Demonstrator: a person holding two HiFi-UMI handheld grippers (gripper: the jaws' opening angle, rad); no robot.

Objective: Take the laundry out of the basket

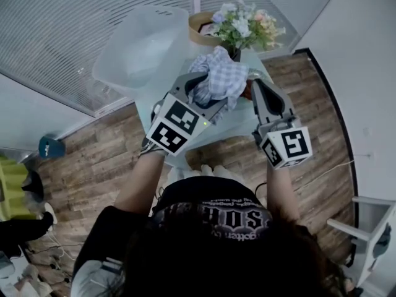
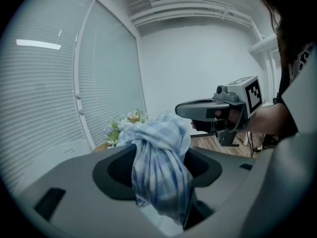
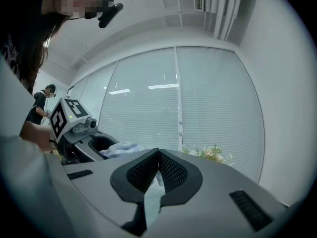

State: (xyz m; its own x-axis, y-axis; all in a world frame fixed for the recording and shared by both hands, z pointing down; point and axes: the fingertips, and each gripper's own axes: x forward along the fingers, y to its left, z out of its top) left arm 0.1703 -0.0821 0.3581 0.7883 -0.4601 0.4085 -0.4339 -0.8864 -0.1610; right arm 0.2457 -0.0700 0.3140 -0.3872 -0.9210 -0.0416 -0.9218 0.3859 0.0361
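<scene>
The cloth (image 2: 161, 167) is gripped in the left tool (image 1: 207, 91); the right tool (image 3: 158, 157) is pressed together, empty. Only overhead is the basket (image 1: 145, 45) shown, left of both tools.

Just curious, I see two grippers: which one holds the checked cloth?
The left gripper: its jaws clamp the cloth; the right gripper is shut on nothing.
</scene>
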